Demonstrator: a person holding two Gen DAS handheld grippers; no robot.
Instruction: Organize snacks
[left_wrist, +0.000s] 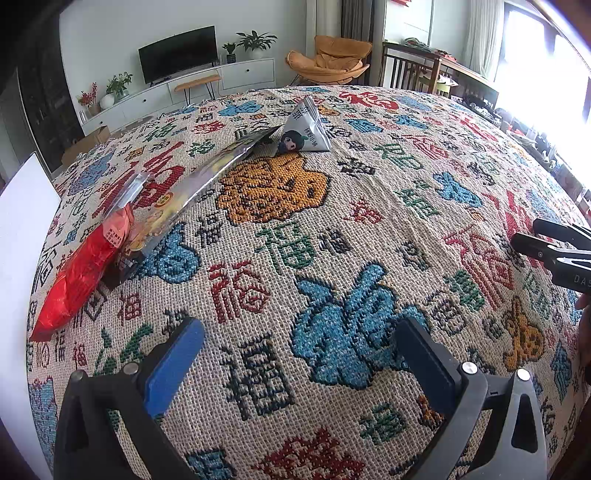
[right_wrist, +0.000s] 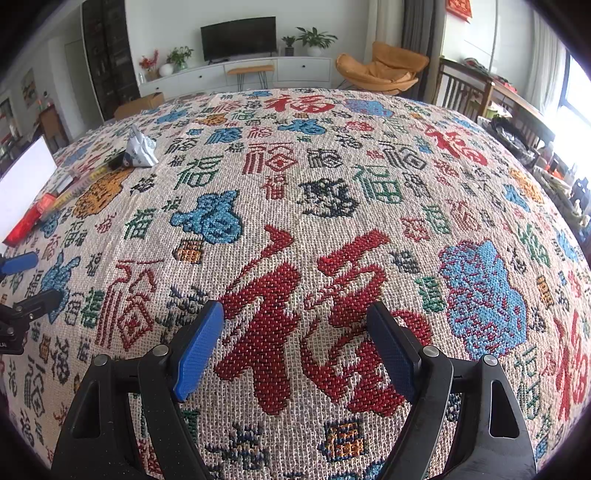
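1. The left claw (left_wrist: 299, 339) is spread wide, its 2 blue-padded fingers (left_wrist: 173, 365) far apart with nothing between them; it hangs over the patterned cloth (left_wrist: 332, 229) that covers the worktop, and whether it touches the cloth cannot be told.
2. The right claw (right_wrist: 295, 328) is also spread wide and holds nothing, poised over a big red character woven into the cloth (right_wrist: 332, 166).
3. In the left wrist view the right claw (left_wrist: 524, 236) shows at the right edge; in the right wrist view the left claw (right_wrist: 33, 277) shows at the left edge, open.
4. The snacks lie together on the far left part of the cloth: a red packet (left_wrist: 85, 269) nearest, a long silvery packet (left_wrist: 207, 177) partly resting over it, and a white pyramid-shaped packet (left_wrist: 306, 129) with a cartoon face at the far end, beside the silvery one's tip.
5. A white board (left_wrist: 22, 229) stands just left of the red packet.
6. All 3 snacks sit well apart from both claws.
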